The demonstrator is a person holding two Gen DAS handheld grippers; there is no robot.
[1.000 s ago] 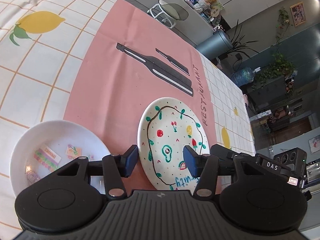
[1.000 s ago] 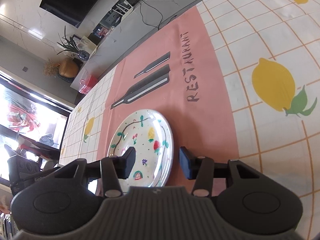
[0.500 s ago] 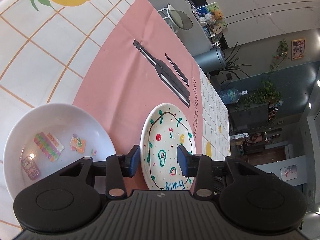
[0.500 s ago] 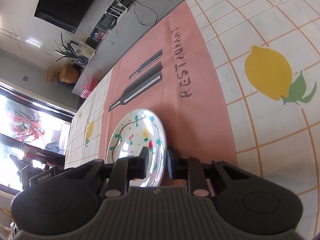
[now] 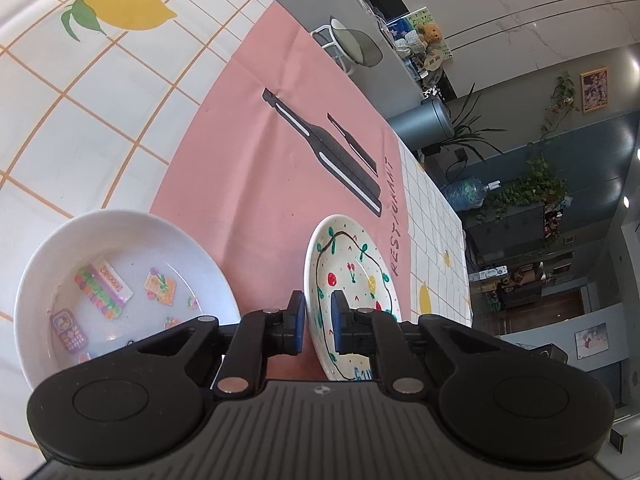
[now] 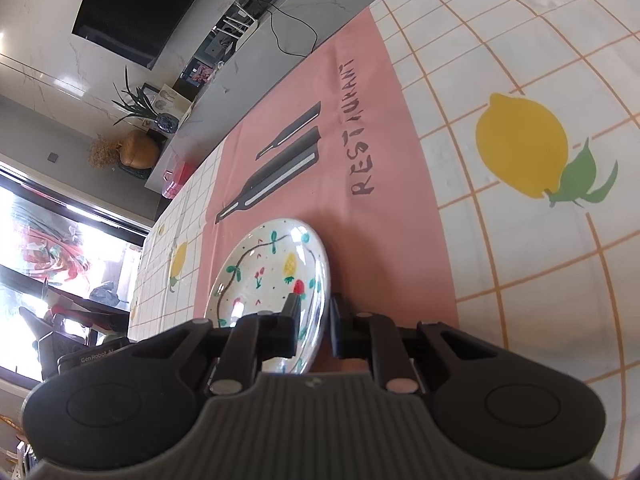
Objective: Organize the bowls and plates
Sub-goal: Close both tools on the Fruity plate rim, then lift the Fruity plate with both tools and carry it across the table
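Note:
A hand-painted white plate with fruit drawings lies on the pink strip of the tablecloth. My left gripper is closing on its near-left rim, one pad under the edge and one on the painted face, both pressing. In the right wrist view the same plate has its right rim between the closing jaws of my right gripper, and those pads also touch it. A white bowl with small stickers inside sits just left of the left gripper, apart from the plate.
The tablecloth has a white orange-lined grid with lemon prints and a pink band with printed knives and the word RESTAURANT. A stool stands beyond the table's far edge. The left gripper's body shows past the plate.
Both pairs of jaws have narrowed from wide apart to tight around the plate's opposite rims. The left wrist view has rolled somewhat; neither hand has shifted much.

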